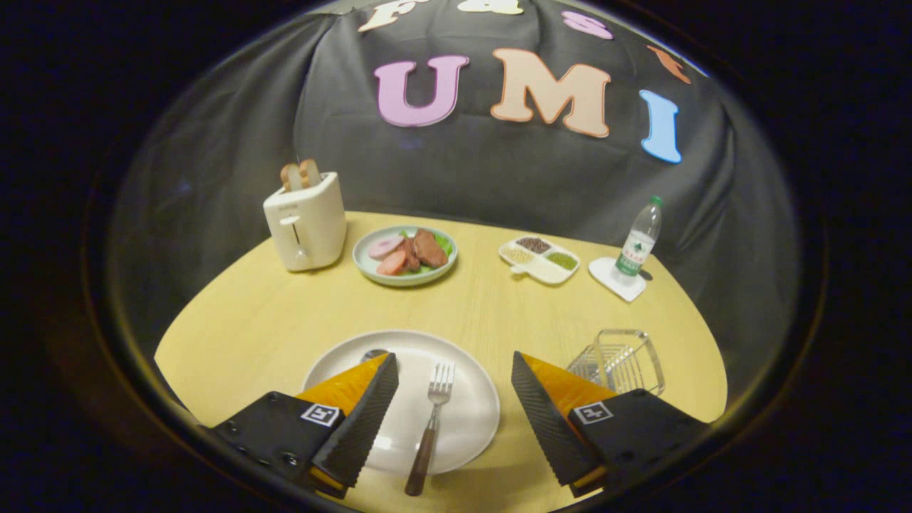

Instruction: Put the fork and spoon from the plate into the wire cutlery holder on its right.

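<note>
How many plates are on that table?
2. A white plate lies between the open tool's fingers, holding the fork and spoon. A green plate of food sits beyond, beside the toaster.

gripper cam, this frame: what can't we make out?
- Spoon: just the bowl shows on the white plate; one finger of the open tool covers the handle.
- Wire cutlery holder: near base behind the other finger; contents unclear.
- Fork: fully visible between the fingers.
- Bottle label: too small.
</note>
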`<state>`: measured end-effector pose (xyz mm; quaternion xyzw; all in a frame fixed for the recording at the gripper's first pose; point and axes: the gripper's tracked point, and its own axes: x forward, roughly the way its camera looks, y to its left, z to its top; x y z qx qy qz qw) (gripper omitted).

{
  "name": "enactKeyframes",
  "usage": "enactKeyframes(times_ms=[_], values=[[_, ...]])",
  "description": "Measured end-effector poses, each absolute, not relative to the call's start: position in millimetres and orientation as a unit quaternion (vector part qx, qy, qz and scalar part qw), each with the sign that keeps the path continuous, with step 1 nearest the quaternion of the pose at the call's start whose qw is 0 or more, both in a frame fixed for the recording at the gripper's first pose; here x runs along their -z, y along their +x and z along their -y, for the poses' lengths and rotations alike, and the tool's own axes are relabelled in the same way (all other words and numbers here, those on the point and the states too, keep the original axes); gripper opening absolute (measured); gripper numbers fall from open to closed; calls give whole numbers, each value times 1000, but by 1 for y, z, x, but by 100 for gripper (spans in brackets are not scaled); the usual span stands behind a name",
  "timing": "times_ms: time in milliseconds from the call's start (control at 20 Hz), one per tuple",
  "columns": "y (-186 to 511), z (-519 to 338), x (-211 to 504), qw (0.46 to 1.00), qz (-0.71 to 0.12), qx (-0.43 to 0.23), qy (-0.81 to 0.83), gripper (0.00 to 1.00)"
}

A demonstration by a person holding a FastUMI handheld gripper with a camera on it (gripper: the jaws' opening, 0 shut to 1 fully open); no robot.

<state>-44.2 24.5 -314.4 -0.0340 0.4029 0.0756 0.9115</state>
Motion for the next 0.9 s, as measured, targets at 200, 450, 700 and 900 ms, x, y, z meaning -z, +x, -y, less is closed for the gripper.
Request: enactKeyframes(times_ms=[200,450,700,900], values=[[-64,-26,345,888,-450,-85,-44,100],[-79,-29,373,864,-491,-98,-60,100],[-93,-34,387,842,-523,-111,-69,87],[-98,-40,391,831,-541,-115,-56,58]])
